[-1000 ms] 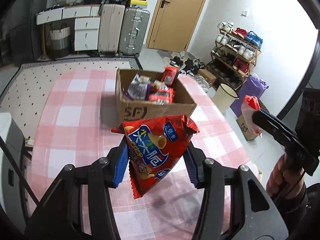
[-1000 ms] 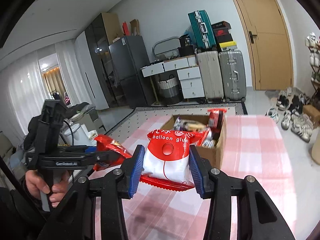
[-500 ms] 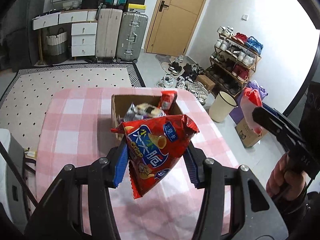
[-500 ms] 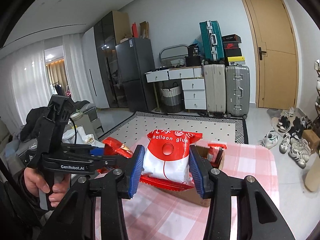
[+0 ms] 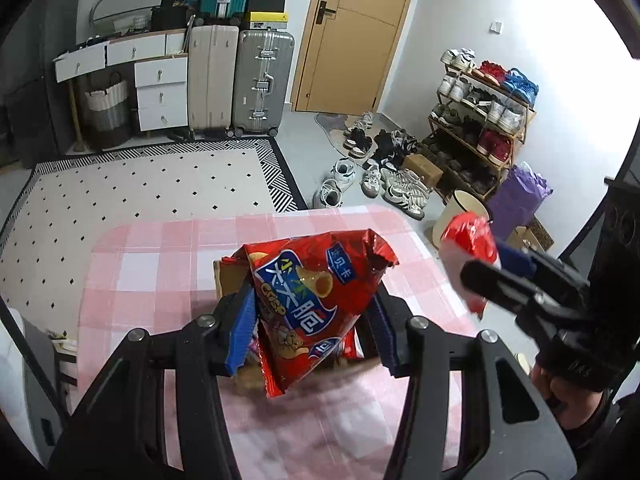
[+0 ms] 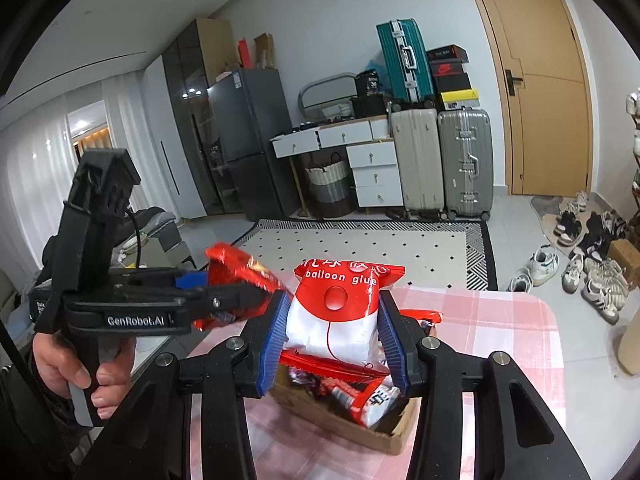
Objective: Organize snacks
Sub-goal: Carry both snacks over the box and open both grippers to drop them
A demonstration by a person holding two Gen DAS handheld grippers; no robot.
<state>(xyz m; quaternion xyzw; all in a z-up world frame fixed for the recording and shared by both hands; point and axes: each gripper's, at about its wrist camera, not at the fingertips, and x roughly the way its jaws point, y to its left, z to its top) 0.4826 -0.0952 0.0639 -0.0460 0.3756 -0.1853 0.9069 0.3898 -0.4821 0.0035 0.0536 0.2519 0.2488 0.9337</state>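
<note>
My left gripper [image 5: 312, 336] is shut on a red crisp bag [image 5: 316, 300] and holds it over the cardboard box [image 5: 228, 280], which it mostly hides. My right gripper [image 6: 332, 344] is shut on a red-and-white "balloon glue" bag [image 6: 340, 316] above the same box [image 6: 360, 428], where several snack packets lie. The left gripper with its red bag [image 6: 236, 276] shows at the left of the right wrist view. The right gripper's bag [image 5: 468, 248] shows at the right of the left wrist view.
The box stands on a table with a pink checked cloth [image 5: 152, 264]. Beyond it lie a patterned rug [image 5: 140, 188], suitcases [image 5: 260, 84], a drawer unit, a shoe rack [image 5: 480, 120] and scattered shoes.
Both grippers have moved forward with their bags and now hang over the box. The box has slid from ahead of them to beneath them in both views.
</note>
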